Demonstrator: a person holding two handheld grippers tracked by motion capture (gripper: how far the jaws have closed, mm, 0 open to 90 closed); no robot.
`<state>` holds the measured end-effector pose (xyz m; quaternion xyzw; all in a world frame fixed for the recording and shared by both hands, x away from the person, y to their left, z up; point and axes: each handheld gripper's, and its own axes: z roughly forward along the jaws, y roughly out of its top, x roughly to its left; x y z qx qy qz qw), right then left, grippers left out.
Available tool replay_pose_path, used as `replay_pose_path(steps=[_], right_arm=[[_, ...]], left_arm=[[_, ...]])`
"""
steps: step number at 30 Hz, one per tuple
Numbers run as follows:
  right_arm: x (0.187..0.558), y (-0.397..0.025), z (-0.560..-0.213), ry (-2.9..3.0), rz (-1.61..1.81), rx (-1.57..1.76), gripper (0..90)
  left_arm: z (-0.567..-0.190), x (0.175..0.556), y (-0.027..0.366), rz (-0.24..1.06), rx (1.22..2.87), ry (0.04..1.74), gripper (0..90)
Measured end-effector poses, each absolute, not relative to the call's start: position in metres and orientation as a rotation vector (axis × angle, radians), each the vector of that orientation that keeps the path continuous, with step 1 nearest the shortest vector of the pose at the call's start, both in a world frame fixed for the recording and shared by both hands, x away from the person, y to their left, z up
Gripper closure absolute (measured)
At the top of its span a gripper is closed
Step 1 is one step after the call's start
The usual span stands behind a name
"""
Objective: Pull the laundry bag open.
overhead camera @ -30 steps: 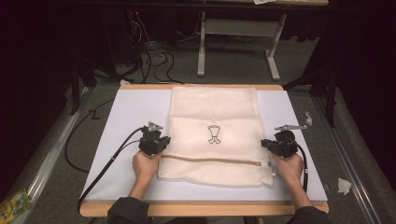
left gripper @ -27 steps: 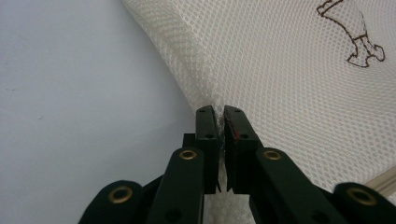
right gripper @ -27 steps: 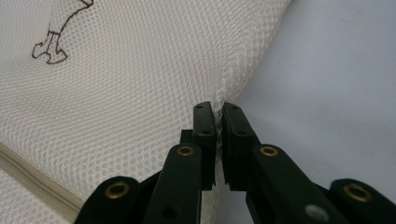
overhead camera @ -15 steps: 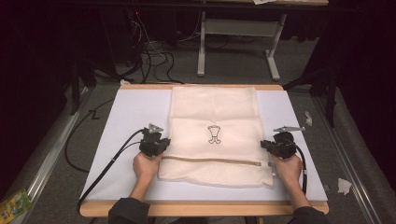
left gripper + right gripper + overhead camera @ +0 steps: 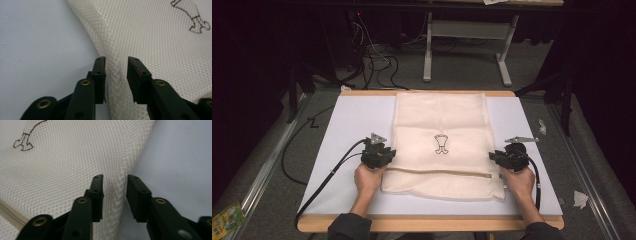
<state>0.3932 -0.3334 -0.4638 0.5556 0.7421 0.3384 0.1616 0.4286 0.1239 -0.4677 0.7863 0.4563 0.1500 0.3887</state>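
Both grippers barely shift since earlier: left gripper [image 5: 115, 72] and right gripper [image 5: 113, 192], jaws parted, straddle the cream mesh laundry bag's [image 5: 441, 120] side edges, ungrasped.

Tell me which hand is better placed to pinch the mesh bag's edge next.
Neither clearly: it is about even. The left tongs stand open astride the mesh bag at its left edge, and the right tongs stand open astride its right edge. Both could close at once.

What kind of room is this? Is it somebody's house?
Probably a lab or workshop, not a home. A mesh bag lies on a white table, loose cables trail across the grey floor, and a metal stand sits behind.
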Motion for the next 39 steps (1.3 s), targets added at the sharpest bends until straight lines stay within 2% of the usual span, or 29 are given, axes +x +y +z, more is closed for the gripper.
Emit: replay_pose_path(steps=[3,7,12,18,24,34,39], right_arm=[[0.392,-0.331,-0.464,2.126,0.958,1.567,57.2],[0.388,-0.331,-0.463,2.117,0.982,1.551,55.6],[0.378,-0.33,-0.464,2.111,1.002,1.548,52.6],[0.365,-0.332,-0.465,2.113,1.03,1.545,48.0],[0.361,-0.333,-0.471,2.112,1.032,1.572,43.0],[0.36,-0.326,-0.474,2.117,1.019,1.576,41.5],[0.358,-0.317,-0.474,2.136,0.914,1.501,45.5]], left_arm=[[-0.466,0.424,0.128,0.422,2.015,1.13,66.7],[-0.465,0.417,0.131,0.437,2.0,1.119,65.4],[-0.465,0.399,0.126,0.433,1.995,1.068,58.7],[-0.465,0.383,0.115,0.373,1.987,1.02,57.9],[-0.463,0.372,0.099,0.371,2.004,0.973,55.2],[-0.466,0.372,0.062,0.341,2.06,0.912,53.0],[-0.461,0.374,0.032,0.325,2.089,0.858,52.2]])
